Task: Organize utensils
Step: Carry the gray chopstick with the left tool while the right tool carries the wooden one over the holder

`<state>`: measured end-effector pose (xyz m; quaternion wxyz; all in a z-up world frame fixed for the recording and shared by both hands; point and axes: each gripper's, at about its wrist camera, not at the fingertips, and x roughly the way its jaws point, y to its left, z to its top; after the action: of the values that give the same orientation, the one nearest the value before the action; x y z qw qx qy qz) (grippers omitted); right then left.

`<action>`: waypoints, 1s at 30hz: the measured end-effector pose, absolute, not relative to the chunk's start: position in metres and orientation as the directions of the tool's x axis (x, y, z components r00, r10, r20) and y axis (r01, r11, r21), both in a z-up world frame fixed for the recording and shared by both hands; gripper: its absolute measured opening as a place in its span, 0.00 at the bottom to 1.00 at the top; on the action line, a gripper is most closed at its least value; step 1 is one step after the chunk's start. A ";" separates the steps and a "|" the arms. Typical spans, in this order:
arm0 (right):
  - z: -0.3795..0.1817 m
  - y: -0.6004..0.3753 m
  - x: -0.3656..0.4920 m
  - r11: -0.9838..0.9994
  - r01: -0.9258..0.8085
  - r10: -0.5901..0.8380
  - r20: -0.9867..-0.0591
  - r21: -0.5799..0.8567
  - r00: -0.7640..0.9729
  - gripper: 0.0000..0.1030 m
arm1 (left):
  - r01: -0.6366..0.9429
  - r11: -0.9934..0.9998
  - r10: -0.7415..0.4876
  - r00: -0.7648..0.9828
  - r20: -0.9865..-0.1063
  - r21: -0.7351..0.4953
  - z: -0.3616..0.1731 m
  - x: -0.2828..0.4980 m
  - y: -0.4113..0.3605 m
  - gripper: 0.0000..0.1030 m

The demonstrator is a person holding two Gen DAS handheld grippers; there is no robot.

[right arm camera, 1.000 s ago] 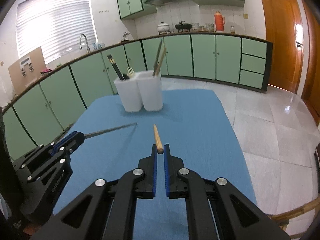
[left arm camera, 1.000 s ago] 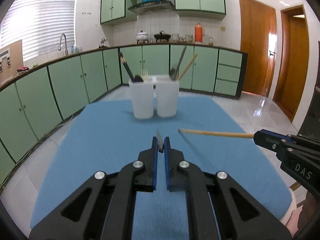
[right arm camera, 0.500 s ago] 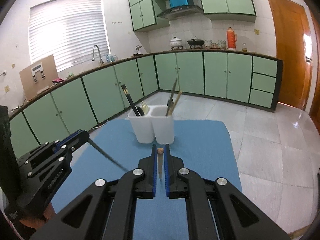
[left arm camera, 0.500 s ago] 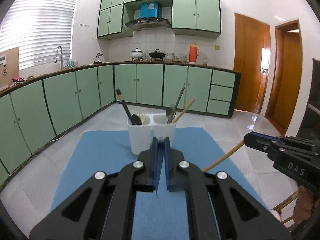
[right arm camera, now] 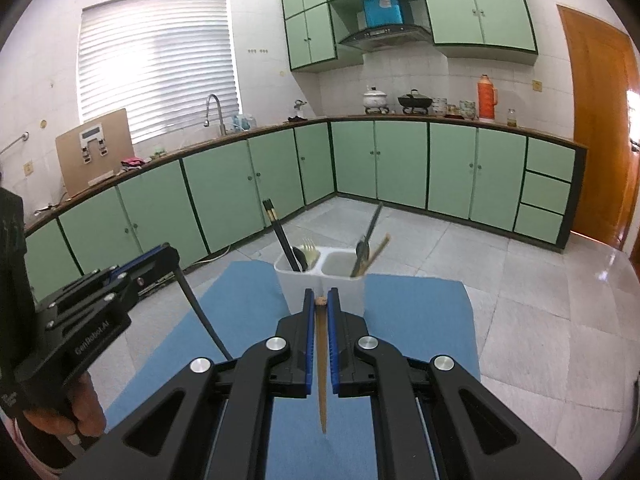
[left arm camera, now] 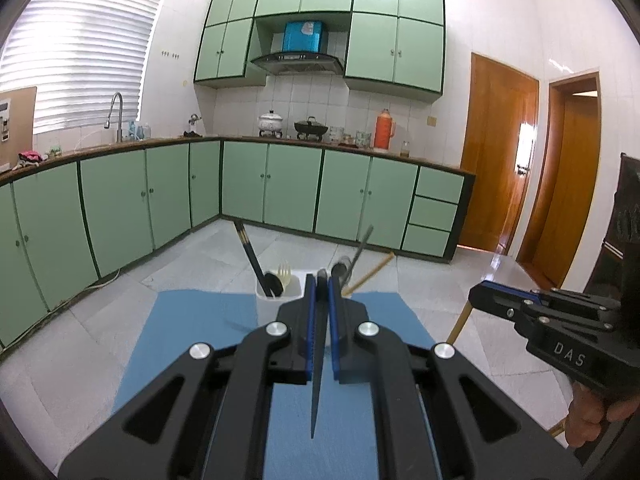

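Observation:
My left gripper [left arm camera: 321, 282] is shut on a dark chopstick [left arm camera: 316, 380] that hangs down from its fingertips over the blue mat [left arm camera: 192, 320]. My right gripper [right arm camera: 320, 301] is shut on a wooden chopstick [right arm camera: 321, 368], which also hangs point down. Both are raised in front of the white two-compartment holder [right arm camera: 296, 284]. Its left compartment holds black chopsticks [right arm camera: 278, 232], a dark spoon and a pale fork [right arm camera: 309, 249]. Its right compartment holds a dark spoon [right arm camera: 365, 246] and a wooden chopstick [right arm camera: 378, 252]. In the left wrist view the holder [left arm camera: 268, 300] is mostly hidden behind my fingers.
The blue mat covers a table standing on a tiled kitchen floor [right arm camera: 540, 300]. Green cabinets [right arm camera: 400, 160] line the far walls and wooden doors [left arm camera: 500, 152] stand at the right. A person's hand [right arm camera: 80, 408] grips the left tool's handle.
Both grippers have risen well above the mat. The two chopsticks, first pointing out sideways and forward, now hang down from the fingertips. The holder sits lower in both views.

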<state>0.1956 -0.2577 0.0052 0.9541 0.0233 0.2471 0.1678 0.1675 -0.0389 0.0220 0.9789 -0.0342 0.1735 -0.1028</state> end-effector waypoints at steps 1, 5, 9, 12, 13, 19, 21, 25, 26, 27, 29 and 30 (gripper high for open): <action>0.010 -0.257 0.199 0.941 -0.314 0.335 -0.457 0.124 0.824 0.06 | 0.191 0.976 -0.215 0.920 -0.327 -0.104 0.025 0.170 -0.038 0.05; 0.029 -0.256 0.213 0.937 -0.331 0.346 -0.429 0.113 0.834 0.06 | 0.186 0.977 -0.210 0.934 -0.290 -0.106 0.044 0.182 -0.035 0.05; 0.052 -0.252 0.233 0.931 -0.351 0.359 -0.402 0.097 0.843 0.06 | 0.186 0.977 -0.207 0.947 -0.248 -0.102 0.065 0.200 -0.036 0.05; 0.066 -0.252 0.252 0.925 -0.365 0.375 -0.384 0.103 0.844 0.06 | 0.187 0.978 -0.203 0.957 -0.209 -0.091 0.083 0.218 -0.040 0.05; 0.070 -0.251 0.256 0.925 -0.366 0.377 -0.379 0.103 0.845 0.06 | 0.186 0.979 -0.200 0.959 -0.199 -0.088 0.088 0.224 -0.041 0.05; 0.096 -0.243 0.300 0.926 -0.366 0.375 -0.348 0.092 0.860 0.06 | 0.169 0.983 -0.178 0.973 -0.145 -0.071 0.104 0.268 -0.049 0.05; 0.104 -0.241 0.317 0.925 -0.367 0.376 -0.339 0.094 0.862 0.06 | 0.156 0.986 -0.162 0.978 -0.131 -0.054 0.104 0.284 -0.053 0.05; 0.110 -0.238 0.345 0.930 -0.356 0.367 -0.330 0.094 0.870 0.06 | 0.150 0.988 -0.155 0.980 -0.127 -0.048 0.100 0.313 -0.058 0.05; 0.108 -0.238 0.354 0.930 -0.353 0.365 -0.332 0.099 0.870 0.06 | 0.148 0.988 -0.153 0.980 -0.128 -0.049 0.098 0.319 -0.059 0.05; 0.106 -0.236 0.362 0.931 -0.350 0.364 -0.338 0.102 0.868 0.06 | 0.147 0.988 -0.153 0.980 -0.131 -0.053 0.094 0.328 -0.060 0.05; 0.099 -0.233 0.374 0.937 -0.337 0.348 -0.350 0.095 0.870 0.06 | 0.145 0.988 -0.151 0.978 -0.144 -0.057 0.087 0.340 -0.060 0.05; 0.093 -0.231 0.381 0.939 -0.331 0.342 -0.357 0.094 0.869 0.06 | 0.144 0.988 -0.151 0.977 -0.149 -0.059 0.083 0.344 -0.060 0.05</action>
<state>0.3806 -0.2307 0.0933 0.9666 0.0147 0.1875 0.1740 0.3443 -0.0602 0.0832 0.9940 -0.0240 0.0768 -0.0743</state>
